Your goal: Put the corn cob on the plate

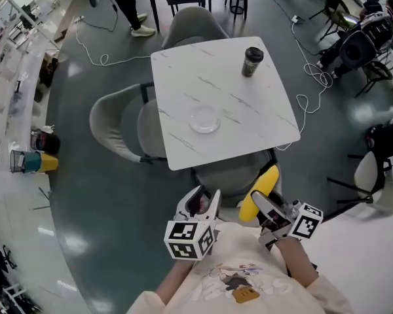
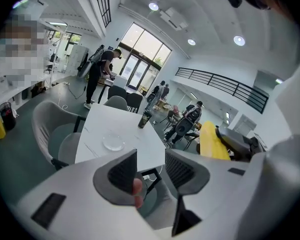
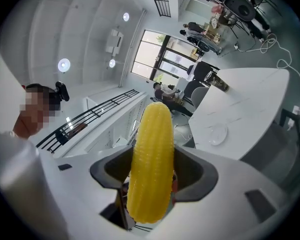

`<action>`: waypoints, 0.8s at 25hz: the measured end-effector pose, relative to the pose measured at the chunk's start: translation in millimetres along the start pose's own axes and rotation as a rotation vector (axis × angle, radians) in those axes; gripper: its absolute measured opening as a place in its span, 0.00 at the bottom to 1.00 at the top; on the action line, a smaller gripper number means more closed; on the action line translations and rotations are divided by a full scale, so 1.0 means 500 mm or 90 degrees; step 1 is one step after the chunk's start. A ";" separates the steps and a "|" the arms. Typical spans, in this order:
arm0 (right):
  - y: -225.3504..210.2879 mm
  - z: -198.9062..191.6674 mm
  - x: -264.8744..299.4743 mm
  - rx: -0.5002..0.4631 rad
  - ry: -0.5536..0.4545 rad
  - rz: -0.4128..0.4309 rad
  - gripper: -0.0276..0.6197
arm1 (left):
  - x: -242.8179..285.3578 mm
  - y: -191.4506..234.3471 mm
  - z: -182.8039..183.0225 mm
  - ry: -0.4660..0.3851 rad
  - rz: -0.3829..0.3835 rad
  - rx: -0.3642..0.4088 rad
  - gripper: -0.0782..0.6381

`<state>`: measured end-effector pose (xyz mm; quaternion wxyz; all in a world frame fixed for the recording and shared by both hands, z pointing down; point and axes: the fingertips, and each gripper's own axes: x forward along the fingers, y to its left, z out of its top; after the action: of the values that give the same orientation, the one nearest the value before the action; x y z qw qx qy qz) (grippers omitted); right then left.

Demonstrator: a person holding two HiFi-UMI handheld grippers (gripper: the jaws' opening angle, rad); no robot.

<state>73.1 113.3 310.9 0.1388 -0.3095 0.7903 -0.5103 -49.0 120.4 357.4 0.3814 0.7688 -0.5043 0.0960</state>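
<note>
A square white table with grey marble lines [image 1: 183, 84] stands on a shiny dark green floor [image 1: 98, 195]. Soft grey chairs with round backs [image 1: 111, 126] sit around it. A thin white cable [image 1: 103, 60] curls across the floor. Tall windows [image 2: 145, 51] let in daylight, and round lamps [image 2: 239, 40] glow in the white ceiling.

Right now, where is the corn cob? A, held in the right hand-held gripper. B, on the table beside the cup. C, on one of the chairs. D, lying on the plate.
A: the right gripper view shows the corn cob clamped between the jaws of the right hand-held gripper, while the plate sits apart from it on the table.
</note>
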 end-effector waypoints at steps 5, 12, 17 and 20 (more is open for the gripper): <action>-0.004 0.011 0.021 -0.020 0.010 -0.029 0.43 | 0.032 0.000 0.013 0.007 -0.022 -0.014 0.36; -0.027 0.059 0.056 -0.043 0.045 -0.015 0.43 | 0.077 -0.035 0.040 -0.019 -0.007 -0.034 0.36; -0.048 0.088 0.078 -0.035 0.054 0.005 0.43 | 0.116 -0.035 0.055 -0.014 0.021 -0.025 0.36; -0.061 0.097 0.088 -0.036 0.058 0.009 0.43 | 0.135 -0.036 0.063 -0.010 0.038 -0.007 0.36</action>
<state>75.9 42.1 320.9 0.0976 -0.2843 0.8119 -0.5004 -9.3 55.3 362.7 0.3786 0.7520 -0.5306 0.0982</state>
